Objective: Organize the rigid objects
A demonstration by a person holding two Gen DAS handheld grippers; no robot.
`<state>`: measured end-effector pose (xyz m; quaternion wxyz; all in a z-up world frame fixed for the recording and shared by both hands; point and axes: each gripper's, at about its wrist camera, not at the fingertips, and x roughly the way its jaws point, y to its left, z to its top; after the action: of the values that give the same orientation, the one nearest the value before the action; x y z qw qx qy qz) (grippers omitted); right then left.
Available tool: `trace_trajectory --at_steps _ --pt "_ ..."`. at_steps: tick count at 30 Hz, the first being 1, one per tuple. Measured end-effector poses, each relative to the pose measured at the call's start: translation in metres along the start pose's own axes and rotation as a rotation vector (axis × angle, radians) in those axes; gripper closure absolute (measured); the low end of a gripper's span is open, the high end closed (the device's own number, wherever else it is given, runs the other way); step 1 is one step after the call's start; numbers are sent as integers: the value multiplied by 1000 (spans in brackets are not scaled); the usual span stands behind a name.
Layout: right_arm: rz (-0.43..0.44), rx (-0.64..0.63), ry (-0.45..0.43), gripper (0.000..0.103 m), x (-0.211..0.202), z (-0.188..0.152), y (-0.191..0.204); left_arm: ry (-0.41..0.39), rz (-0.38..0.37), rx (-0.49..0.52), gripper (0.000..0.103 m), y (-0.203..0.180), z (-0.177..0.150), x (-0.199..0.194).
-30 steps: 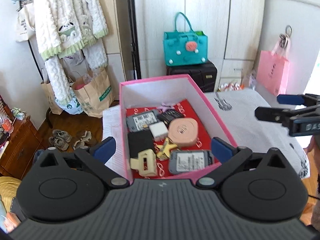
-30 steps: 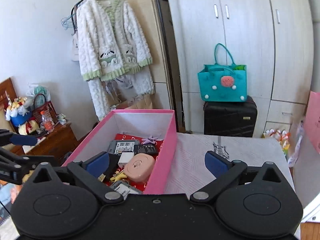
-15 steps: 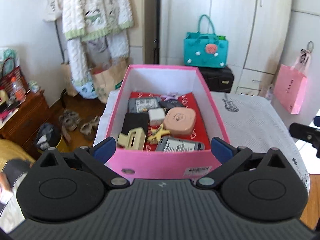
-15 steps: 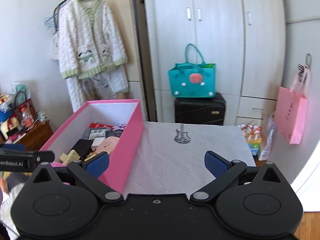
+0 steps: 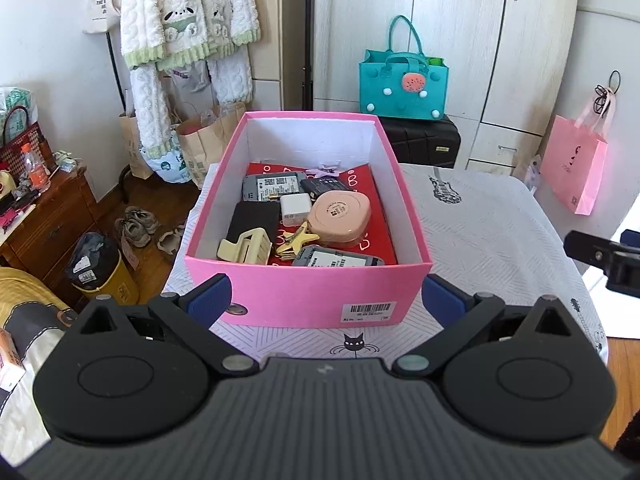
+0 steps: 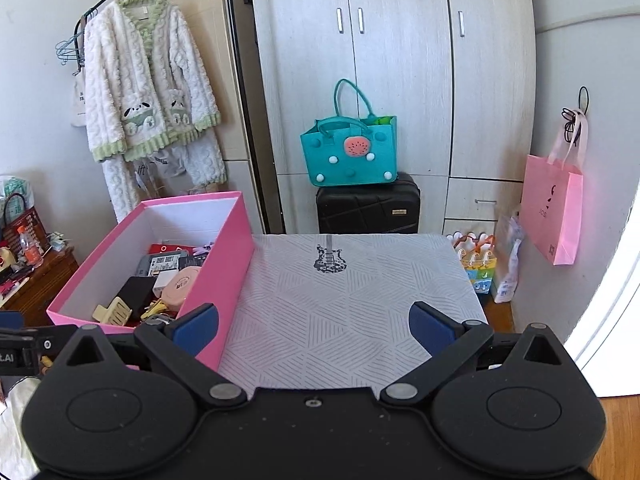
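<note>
A pink cardboard box (image 5: 308,292) (image 6: 224,268) stands on the left part of a table covered with a white patterned cloth (image 5: 480,232) (image 6: 340,308). Inside it lie a round peach case (image 5: 340,216) (image 6: 182,285), a cream hair claw (image 5: 244,246) (image 6: 112,311), a yellow star clip (image 5: 298,240), a white charger cube (image 5: 294,209), a black flat item (image 5: 254,220) and grey labelled packs (image 5: 272,189). My left gripper (image 5: 326,300) is open, just in front of the box's near wall, holding nothing. My right gripper (image 6: 314,322) is open and empty over the cloth, right of the box.
Behind the table a teal bag (image 6: 350,152) sits on a black suitcase (image 6: 368,204) before white wardrobes. A pink paper bag (image 6: 554,208) hangs on the right wall. To the left stand a wooden cabinet (image 5: 44,224), paper bags, shoes (image 5: 138,226) and a hanging fleece robe (image 6: 148,92).
Both grippers have pulled back toward the near table edge. The left one was over the box and now faces its front wall; the right one has shifted right over the cloth. Both stay open.
</note>
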<state>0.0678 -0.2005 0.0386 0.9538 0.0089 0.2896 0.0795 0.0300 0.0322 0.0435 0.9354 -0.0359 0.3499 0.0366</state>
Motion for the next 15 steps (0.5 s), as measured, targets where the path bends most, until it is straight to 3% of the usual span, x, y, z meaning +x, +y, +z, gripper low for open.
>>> trace_trajectory --at_steps 15 --pt "14 -35 -14 0 -11 -10 5 5 11 26 0 -15 -11 4"
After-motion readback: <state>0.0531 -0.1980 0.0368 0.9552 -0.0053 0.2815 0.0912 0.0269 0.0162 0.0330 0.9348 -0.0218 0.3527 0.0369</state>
